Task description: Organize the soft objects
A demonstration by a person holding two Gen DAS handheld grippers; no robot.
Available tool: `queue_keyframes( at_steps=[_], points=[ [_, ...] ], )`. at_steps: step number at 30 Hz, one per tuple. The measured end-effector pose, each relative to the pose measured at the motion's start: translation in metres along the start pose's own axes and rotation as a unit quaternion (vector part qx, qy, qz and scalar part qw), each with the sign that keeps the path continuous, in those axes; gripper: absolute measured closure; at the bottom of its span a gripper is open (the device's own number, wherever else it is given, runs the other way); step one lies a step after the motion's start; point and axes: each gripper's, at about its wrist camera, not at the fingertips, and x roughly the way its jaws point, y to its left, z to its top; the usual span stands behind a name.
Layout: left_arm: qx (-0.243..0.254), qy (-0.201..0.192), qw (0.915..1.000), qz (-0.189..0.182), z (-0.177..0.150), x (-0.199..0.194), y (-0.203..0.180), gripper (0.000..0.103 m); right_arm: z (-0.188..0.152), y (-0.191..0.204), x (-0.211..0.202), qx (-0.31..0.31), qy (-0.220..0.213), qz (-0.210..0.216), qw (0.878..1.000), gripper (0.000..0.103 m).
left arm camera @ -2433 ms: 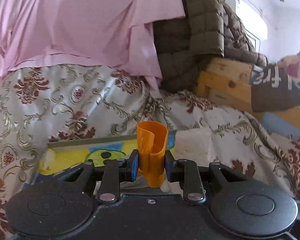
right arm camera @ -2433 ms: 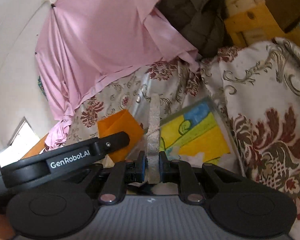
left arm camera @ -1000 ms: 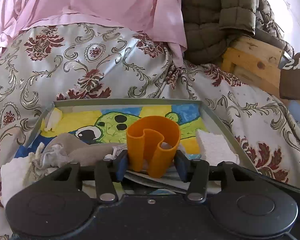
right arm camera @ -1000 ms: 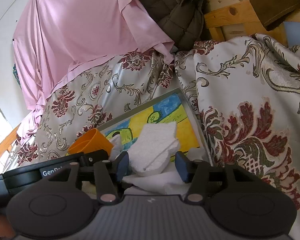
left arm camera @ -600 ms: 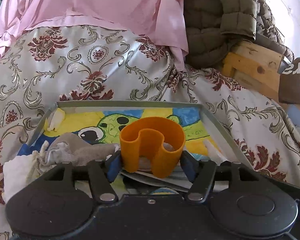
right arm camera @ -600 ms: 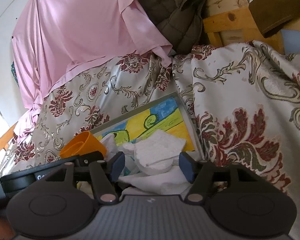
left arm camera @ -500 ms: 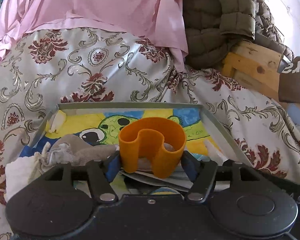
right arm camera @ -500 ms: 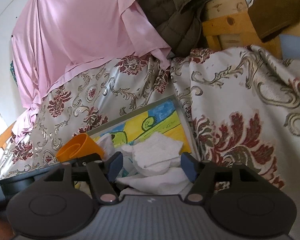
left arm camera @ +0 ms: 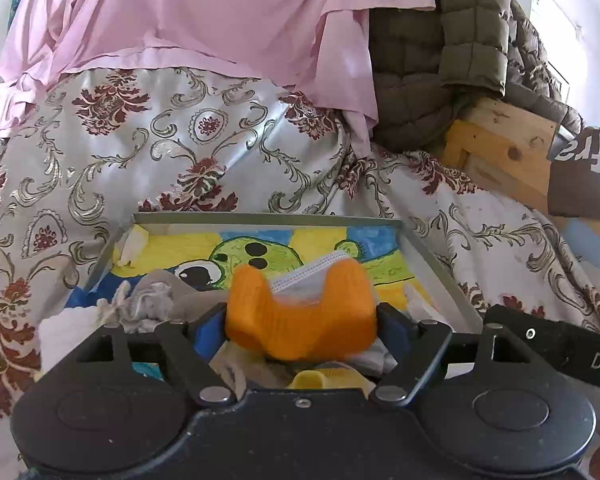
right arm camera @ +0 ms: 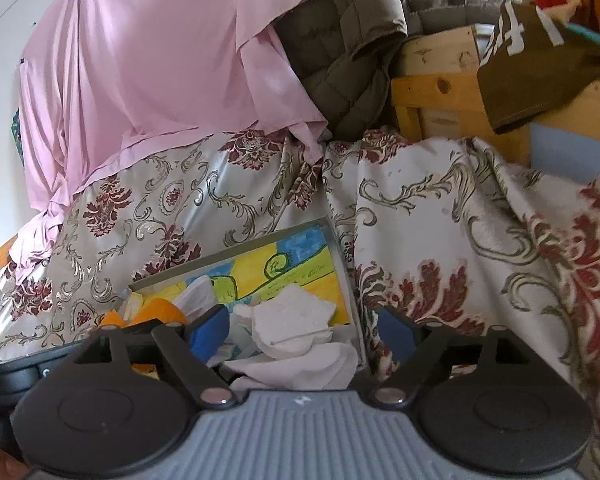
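Left gripper (left arm camera: pixel 302 322): jaws spread wide, just been opening; orange soft cup (left arm camera: pixel 300 312) blurred between the blue pads, whether the pads touch its sides unclear. Under it, yellow piece (left arm camera: pixel 320 380) and crumpled grey cloth (left arm camera: pixel 148 300). White face mask (left arm camera: pixel 308 272) poking up behind the cup's rim.

Right gripper (right arm camera: pixel 300 330): jaws wide apart, likewise just been opening, pinching nothing. White sponge (right arm camera: pixel 292 320) lying free between the pads, atop white tissue (right arm camera: pixel 300 368), inside the tray near its right wall.

Tray (left arm camera: pixel 260 219): grey rim, frog drawing on floor in green, yellow, blue; heap of soft things at its near end. Small pale scrap (left arm camera: pixel 131 244) in far left corner.

Around the tray, floral satin cover (left arm camera: pixel 180 152). Beyond, pink sheet (left arm camera: pixel 200 20) draped down, olive quilted jacket (left arm camera: pixel 440 48) beside it on the right, over a wooden frame (left arm camera: pixel 500 148). Dark brown lettered garment (right arm camera: pixel 540 60) hanging over the frame at far right.
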Motion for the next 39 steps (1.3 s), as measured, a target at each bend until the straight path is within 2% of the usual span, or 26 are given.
queue_keyframes(
  at_steps=[7,17,23,39],
  points=[
    [-0.011,-0.016,0.9998,-0.002,-0.002,-0.030,0.004,0.018,0.004,0.007,-0.027,-0.024,-0.010,-0.019,0.999,0.010],
    [-0.008,-0.054,0.9985,0.001,-0.007,-0.086,0.008,0.013,0.001,0.019,-0.069,-0.045,-0.030,-0.015,0.998,0.004],
    [-0.015,-0.073,0.9972,0.007,-0.017,-0.123,0.015,0.009,-0.011,0.030,-0.096,-0.056,-0.030,-0.016,0.998,0.001],
    [0.008,-0.107,0.9940,0.022,-0.059,-0.221,0.023,0.001,-0.051,0.046,-0.175,-0.052,-0.052,0.000,0.997,0.000]
  ],
)
